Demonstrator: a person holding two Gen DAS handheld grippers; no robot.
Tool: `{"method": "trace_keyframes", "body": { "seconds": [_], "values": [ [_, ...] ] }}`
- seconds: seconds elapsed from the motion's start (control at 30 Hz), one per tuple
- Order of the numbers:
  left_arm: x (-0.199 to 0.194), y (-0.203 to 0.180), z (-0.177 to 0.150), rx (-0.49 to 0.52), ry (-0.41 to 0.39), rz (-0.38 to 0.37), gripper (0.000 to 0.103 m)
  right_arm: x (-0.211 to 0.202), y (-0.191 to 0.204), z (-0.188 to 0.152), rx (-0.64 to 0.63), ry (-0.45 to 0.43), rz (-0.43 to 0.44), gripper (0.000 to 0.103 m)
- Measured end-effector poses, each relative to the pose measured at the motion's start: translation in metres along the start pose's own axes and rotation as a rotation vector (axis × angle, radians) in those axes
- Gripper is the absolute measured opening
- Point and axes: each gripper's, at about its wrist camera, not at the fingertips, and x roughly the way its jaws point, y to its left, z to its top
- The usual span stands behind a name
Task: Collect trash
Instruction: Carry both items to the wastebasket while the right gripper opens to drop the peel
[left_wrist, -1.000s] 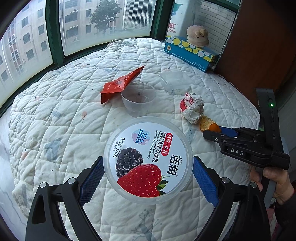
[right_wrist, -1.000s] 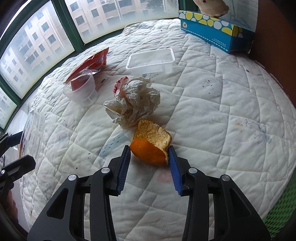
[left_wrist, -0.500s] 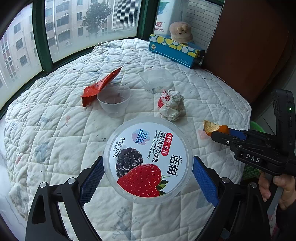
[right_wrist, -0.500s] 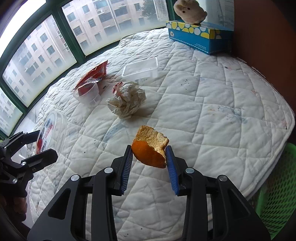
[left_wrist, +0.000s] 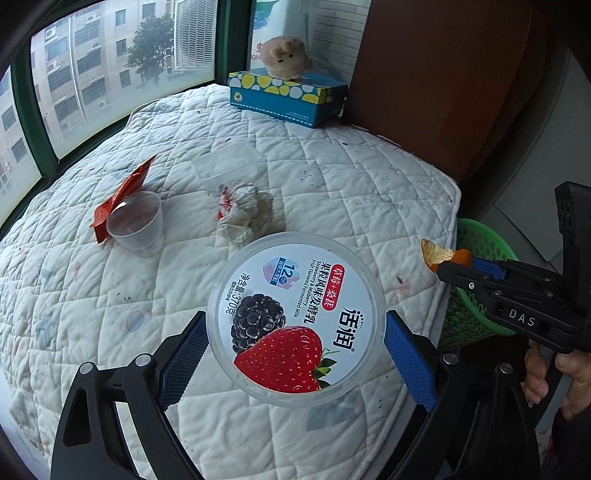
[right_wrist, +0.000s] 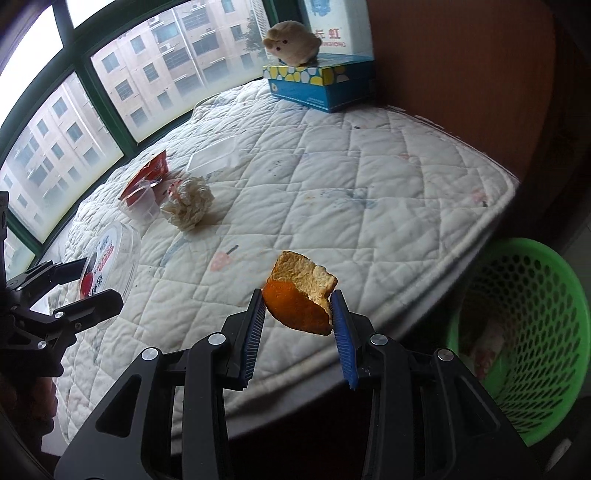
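the right gripper (right_wrist: 298, 314) is clamped on a piece of orange peel (right_wrist: 301, 295), its two blue-padded fingers pressing the peel from either side. it holds the peel clear of the quilted table cover (right_wrist: 369, 192), near the table's near right edge, with the green mesh basket (right_wrist: 532, 332) down on the floor to the right; that looks like a carry toward the basket, where a little rubbish seems to lie at the bottom already. the peel is a curved shard, bright orange on the outer skin and pale, dry and pitted on the inside, with a ragged torn top edge.

the left gripper (left_wrist: 293, 350) has its fingers spread wide and closed against the rim of a round clear yogurt tub (left_wrist: 295, 314), label facing the camera, with a strawberry and a blackberry printed on it. the tub is held above the cover at the near side, probably waiting its turn for the basket.

other trash lies on the cover farther off: a crumpled paper wrapper (left_wrist: 242, 210) in the middle, a clear plastic cup (left_wrist: 136, 225) to its left, standing upright, a red foil packet (left_wrist: 122, 195) just behind the cup, and a flat clear tray (left_wrist: 229, 162) beyond the wrapper.
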Motion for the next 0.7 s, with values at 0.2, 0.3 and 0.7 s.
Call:
{"method": "trace_keyframes", "body": {
  "seconds": [0.2,0.3,0.7],
  "values": [
    [0.006,-0.04,0.008,0.054,0.004,-0.039,0.09,-0.024,-0.05,-0.017,0.085,-0.023,-0.068,0.037],
    [0.01,-0.061,0.012,0.083,0.011,-0.062,0.089,-0.035,-0.076,-0.025,0.129,-0.033,-0.104,0.037],
    [0.024,-0.138,0.027,0.191,0.029,-0.135,0.089,-0.064,-0.178,-0.056,0.277,-0.018,-0.268,0.04]
  ]
}}
